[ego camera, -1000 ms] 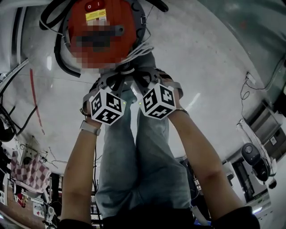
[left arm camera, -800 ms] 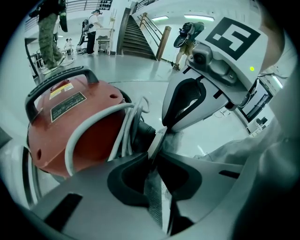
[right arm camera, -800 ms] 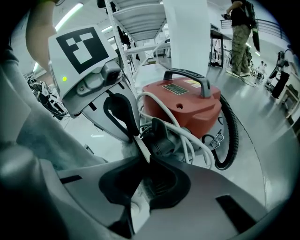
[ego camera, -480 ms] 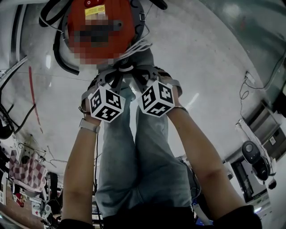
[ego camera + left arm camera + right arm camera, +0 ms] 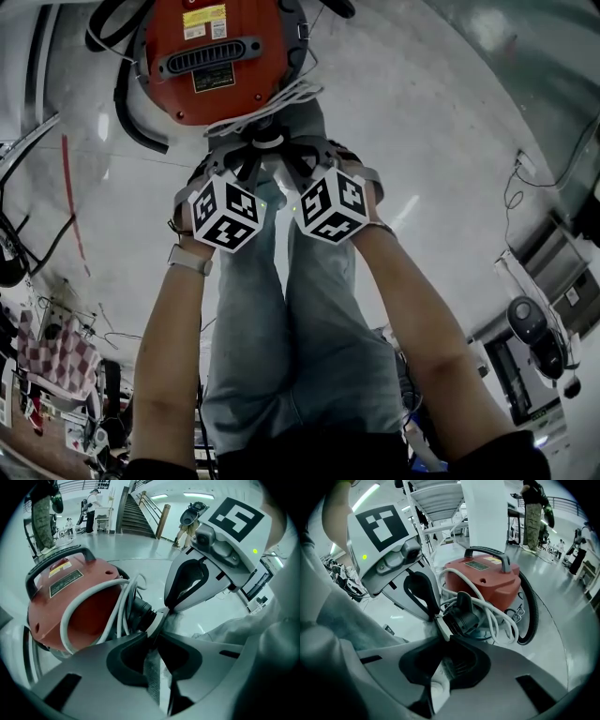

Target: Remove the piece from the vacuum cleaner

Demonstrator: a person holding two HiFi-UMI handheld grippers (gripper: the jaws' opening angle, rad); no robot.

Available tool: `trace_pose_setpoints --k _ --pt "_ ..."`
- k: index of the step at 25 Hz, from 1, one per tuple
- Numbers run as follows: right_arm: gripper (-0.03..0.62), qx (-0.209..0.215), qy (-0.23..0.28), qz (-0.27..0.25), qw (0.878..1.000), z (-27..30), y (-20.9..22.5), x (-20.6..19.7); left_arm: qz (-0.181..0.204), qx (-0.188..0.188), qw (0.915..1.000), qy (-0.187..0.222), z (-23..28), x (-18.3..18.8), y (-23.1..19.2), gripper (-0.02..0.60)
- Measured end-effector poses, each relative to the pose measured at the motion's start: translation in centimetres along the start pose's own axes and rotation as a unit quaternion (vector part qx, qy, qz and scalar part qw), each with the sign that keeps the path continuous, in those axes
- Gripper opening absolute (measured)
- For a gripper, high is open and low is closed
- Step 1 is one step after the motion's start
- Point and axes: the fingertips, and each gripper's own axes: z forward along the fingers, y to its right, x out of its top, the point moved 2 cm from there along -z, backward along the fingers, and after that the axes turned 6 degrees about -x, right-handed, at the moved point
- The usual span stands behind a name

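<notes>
A red vacuum cleaner stands on the floor in front of the person's feet, with a white cord looped over it. At its near side a black connector sticks out, and a thin whitish piece sits against it. My left gripper and right gripper meet tip to tip at this spot, both pointing steeply down. In the left gripper view my left gripper is pinched on the whitish piece beside the connector. My right gripper is shut on the same piece from the other side.
A black hose curls round the vacuum's left side and rear. The person's legs are directly under the grippers. Cables and equipment line the floor at the right. A staircase and other people are far behind.
</notes>
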Motion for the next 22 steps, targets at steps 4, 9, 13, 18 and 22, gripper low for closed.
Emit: trace_pose_setpoints --k 4,9,13,18,22 --pt "0.063 0.017 -0.004 -0.008 1.0 0.2 0.1 0.2 -0.046 -0.017 0.9988 0.001 0.0 -0.3 0.1 0.077" --pt "0.063 0.043 -0.011 -0.032 0.998 0.4 0.4 0.2 -0.079 -0.026 0.9965 0.013 0.2 -0.4 0.5 0.075" --pt "0.063 0.054 -0.014 -0.028 0.998 0.5 0.4 0.1 -0.108 -0.026 0.9936 0.02 0.3 -0.6 0.7 0.075" --pt "0.064 0.054 -0.015 -0.027 0.998 0.5 0.3 -0.1 -0.11 -0.025 0.9934 0.022 0.4 -0.8 1.1 0.074" --pt "0.063 0.055 -0.015 -0.026 0.998 0.4 0.0 -0.3 -0.108 -0.023 0.9937 0.021 0.4 -0.9 1.5 0.074"
